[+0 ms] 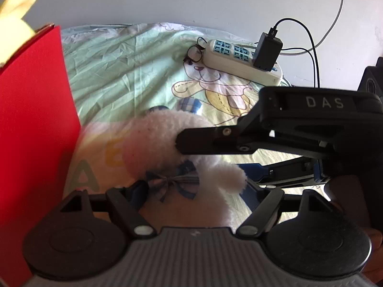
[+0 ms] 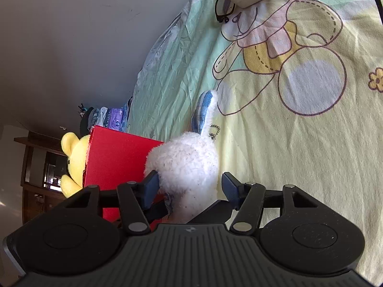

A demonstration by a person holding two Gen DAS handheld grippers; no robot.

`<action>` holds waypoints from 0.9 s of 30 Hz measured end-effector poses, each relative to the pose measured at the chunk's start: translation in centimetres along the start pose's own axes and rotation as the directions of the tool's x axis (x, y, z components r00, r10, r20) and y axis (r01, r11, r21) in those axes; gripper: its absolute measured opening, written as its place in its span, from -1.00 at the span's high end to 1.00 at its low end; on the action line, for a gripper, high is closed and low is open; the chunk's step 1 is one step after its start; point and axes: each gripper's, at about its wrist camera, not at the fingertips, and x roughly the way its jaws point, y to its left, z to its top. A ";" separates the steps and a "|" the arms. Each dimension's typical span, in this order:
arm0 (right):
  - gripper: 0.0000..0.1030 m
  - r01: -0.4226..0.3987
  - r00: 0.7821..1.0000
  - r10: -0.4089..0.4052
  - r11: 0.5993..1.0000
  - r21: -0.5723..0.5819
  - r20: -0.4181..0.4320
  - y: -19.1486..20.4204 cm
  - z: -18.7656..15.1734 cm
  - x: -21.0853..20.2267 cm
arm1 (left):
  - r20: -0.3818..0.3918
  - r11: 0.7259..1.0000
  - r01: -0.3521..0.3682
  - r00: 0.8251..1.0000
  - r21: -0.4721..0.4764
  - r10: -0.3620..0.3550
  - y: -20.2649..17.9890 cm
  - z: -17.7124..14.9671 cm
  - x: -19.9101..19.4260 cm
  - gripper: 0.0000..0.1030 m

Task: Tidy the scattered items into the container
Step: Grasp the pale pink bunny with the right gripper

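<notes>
Bedsheet [image 2: 299, 143] with a cartoon bear print covers pretty much everything here, pale green and yellow, with a plain wall behind. Next biggest thing is the red box [image 1: 36, 124], standing upright at the left of the left wrist view. A yellow plush [image 2: 71, 162] pokes out over its far edge, so it looks like that one's already in; I can't see what else is inside, the wall hides the interior.

Right beside the box sits the white fluffy plush [image 2: 186, 167] with a blue checked bow, lying on the sheet and touching or nearly touching the red wall.

The right gripper [image 2: 190, 186] has its jaws around the toy's body; the left pad presses into the fur, the right pad stands just clear, so not really pinching yet. The left gripper [image 1: 191, 191] is spread wide with the toy's lower part between its fingers, no squeeze that I can see.

If it were me: close the right one firmly on the body, not the loose fluff, lift clear above the box rim, then drop it in.

Smaller stuff at the back: power strip [image 1: 239, 59], black glasses [image 1: 194, 53].
</notes>
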 end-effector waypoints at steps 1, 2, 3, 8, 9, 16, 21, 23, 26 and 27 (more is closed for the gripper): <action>0.09 -0.009 1.000 0.009 1.000 0.012 -0.006 0.0 -0.2 -0.4 | -0.010 1.000 0.010 1.000 0.008 -0.010 -0.1 -0.1 -0.2 -0.47; 0.10 -0.004 1.000 0.004 1.000 0.014 -0.013 0.0 -0.5 -0.7 | -0.019 1.000 0.013 1.000 0.028 -0.013 -0.3 -0.3 -0.4 -0.44; 0.09 0.010 1.000 -0.010 1.000 0.005 -0.014 0.2 -0.9 -1.1 | -0.021 0.999 0.014 1.000 0.053 -0.013 -0.6 -0.6 -0.7 -0.42; 0.00 0.125 0.991 -0.129 0.989 -0.076 -0.037 1.5 -3.5 -1.9 | -0.025 0.990 0.067 0.998 0.125 -0.064 -1.5 -2.3 -2.4 -0.32; -0.02 0.154 0.987 -0.159 0.982 -0.109 -0.038 1.8 -4.2 -2.0 | -0.028 0.988 0.091 0.996 0.128 -0.088 -1.5 -2.5 -2.9 -0.31; -0.21 0.188 0.981 -0.182 0.976 -0.111 0.062 2.2 -5.8 -4.0 | 0.013 0.985 0.057 0.998 0.164 -0.060 -0.9 -3.5 -3.9 -0.66; -0.34 0.194 0.978 -0.186 0.977 -0.089 0.095 1.8 -4.3 -2.9 | 0.002 0.987 0.076 0.997 0.138 -0.077 -0.1 -2.3 -1.7 -0.79; -0.32 0.168 0.983 -0.163 0.984 -0.061 0.080 1.7 -4.0 -2.2 | -0.018 0.988 0.097 0.995 0.124 -0.096 0.1 -2.0 -0.8 -0.58; -0.32 0.177 0.981 -0.172 0.983 -0.051 0.084 1.8 -4.7 -1.5 | -0.033 0.989 0.106 0.994 0.102 -0.103 0.1 -2.1 -0.2 -0.50; -0.29 0.182 0.980 -0.178 0.982 -0.052 0.087 1.8 -5.0 -1.6 | -0.033 0.988 0.101 0.995 0.114 -0.098 -0.1 -2.1 -0.3 -0.49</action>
